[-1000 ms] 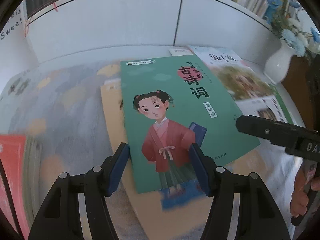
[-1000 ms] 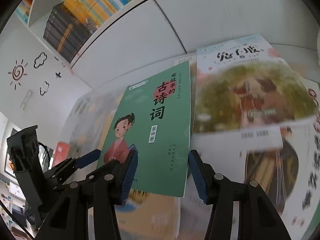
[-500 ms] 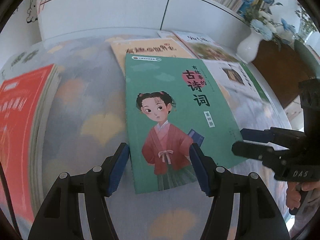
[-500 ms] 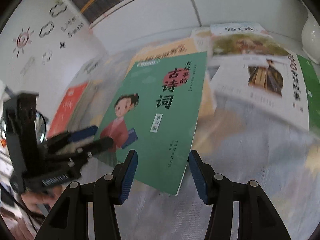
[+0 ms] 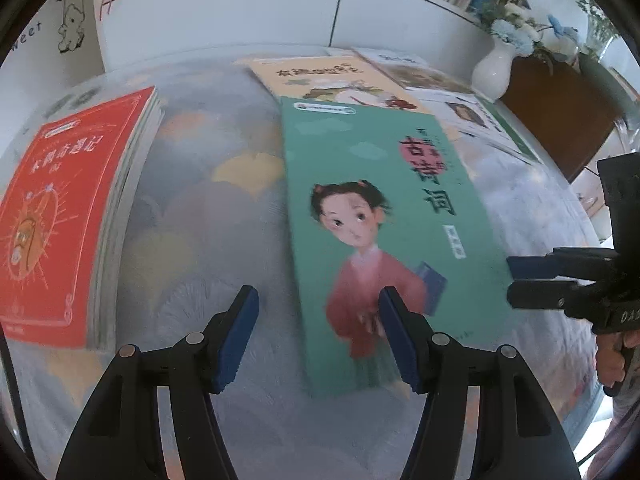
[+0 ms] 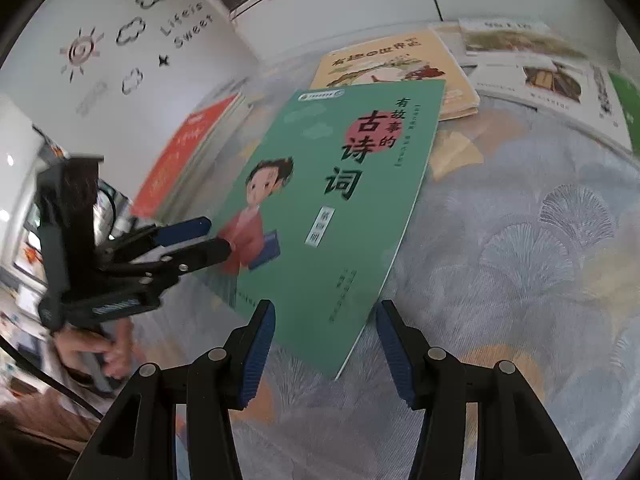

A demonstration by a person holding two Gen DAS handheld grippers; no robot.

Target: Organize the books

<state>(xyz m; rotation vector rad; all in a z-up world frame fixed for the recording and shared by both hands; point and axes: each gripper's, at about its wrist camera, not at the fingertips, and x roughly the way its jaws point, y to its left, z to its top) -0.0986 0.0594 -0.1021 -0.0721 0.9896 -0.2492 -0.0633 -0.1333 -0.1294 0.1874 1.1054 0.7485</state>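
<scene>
While the green book (image 5: 384, 216) lies flat on the bench (image 5: 208, 216), nothing is gripped by either tool. Left gripper (image 5: 318, 336): jaws half open; its right pad is seen over the book's near left part, contact cannot be told. Right gripper (image 6: 325, 346): jaws half open and just narrowed slightly, with the book's near right corner between them, apparently not pinched, though blur hinders that reading. Long axis of the book runs away from both tools, toward the orange-cream book (image 5: 320, 76) that its far end overlaps. Red book stack (image 5: 60, 208) sits well apart to the left. Cover is thin, glossy, soft-backed, so flexing is expected if lifted by one corner. Bench cloth is patterned and smooth. Right tool is judged the nearer for a corner pickup.
</scene>
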